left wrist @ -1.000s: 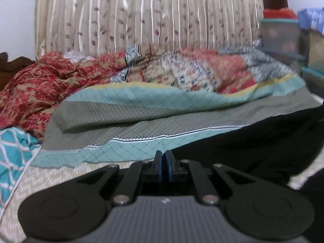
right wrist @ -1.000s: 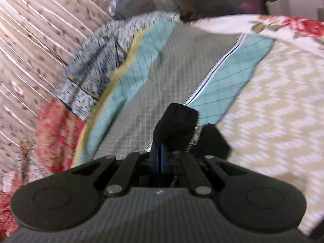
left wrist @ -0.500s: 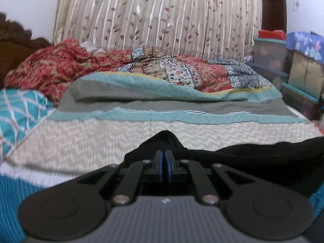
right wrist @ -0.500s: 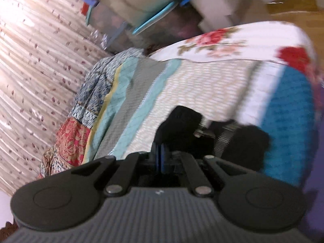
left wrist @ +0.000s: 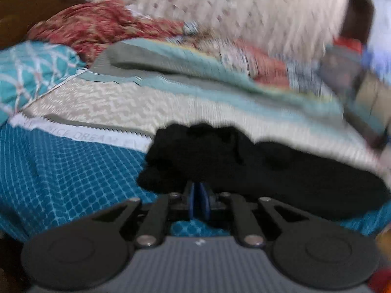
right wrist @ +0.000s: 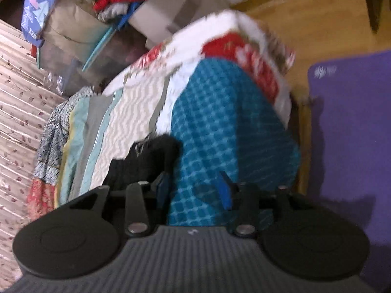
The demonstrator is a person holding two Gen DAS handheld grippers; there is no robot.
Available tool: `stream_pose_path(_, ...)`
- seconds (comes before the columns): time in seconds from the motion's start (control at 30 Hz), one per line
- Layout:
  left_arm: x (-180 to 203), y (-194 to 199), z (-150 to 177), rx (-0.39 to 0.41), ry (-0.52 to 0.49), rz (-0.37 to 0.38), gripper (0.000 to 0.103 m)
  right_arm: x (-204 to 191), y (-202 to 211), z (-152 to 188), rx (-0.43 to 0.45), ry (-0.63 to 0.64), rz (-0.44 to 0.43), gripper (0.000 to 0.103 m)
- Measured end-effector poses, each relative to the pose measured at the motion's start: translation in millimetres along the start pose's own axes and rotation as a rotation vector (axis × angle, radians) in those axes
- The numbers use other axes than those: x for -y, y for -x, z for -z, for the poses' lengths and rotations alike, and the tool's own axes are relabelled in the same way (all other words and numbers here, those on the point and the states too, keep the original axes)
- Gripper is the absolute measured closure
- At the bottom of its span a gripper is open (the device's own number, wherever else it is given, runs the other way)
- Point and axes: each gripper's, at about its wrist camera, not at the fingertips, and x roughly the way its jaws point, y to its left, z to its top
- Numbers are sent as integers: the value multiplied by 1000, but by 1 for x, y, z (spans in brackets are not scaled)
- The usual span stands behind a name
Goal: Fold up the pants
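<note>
- Two grippers show, one in each wrist view, both over a bed [left wrist: 61,171] spread with a teal checked cover.
- The left gripper [left wrist: 198,204] has its blue pads pressed together, and the black pants [left wrist: 256,168] bunch right at the tips, so it looks clamped on the cloth edge.
- The right gripper [right wrist: 193,190] stands wide apart, its two blue pads [right wrist: 224,190] well separated, with nothing between them but the teal cover [right wrist: 220,134] below.
- The pants lie as a dark crumpled heap across the bed, partly on the teal part and partly on the beige zigzag band [left wrist: 122,102].
- In the right view the pants [right wrist: 146,161] sit just beside the left finger; whether they touch it I cannot tell.
- Behind the pants lie rumpled red quilts [left wrist: 97,26] and a pale curtain [left wrist: 244,12].
- Beside the bed, the right view shows a purple mat [right wrist: 354,134] on a wood floor [right wrist: 317,19], and stacked boxes [right wrist: 80,39].
- Both views are blurred.
</note>
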Motion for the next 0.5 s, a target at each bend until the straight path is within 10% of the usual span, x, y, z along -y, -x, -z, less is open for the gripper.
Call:
stream_pose_path(0.13,-33,8,-26,76,190,8,76,-14,17,1,108,66,-23,56)
stream_pose_path(0.37,-67,-57,-44,-48,485,115,38,-69,27,41,109,335,-186,56)
stream_pose_path(0.43,-71,-81,-39,-103,556,148,42,-85,21,62,42,430,-222,56)
stream_pose_path(0.5,-65,-100,-31,-137,560,135,81,-95,11,83,-37,480,-247,57)
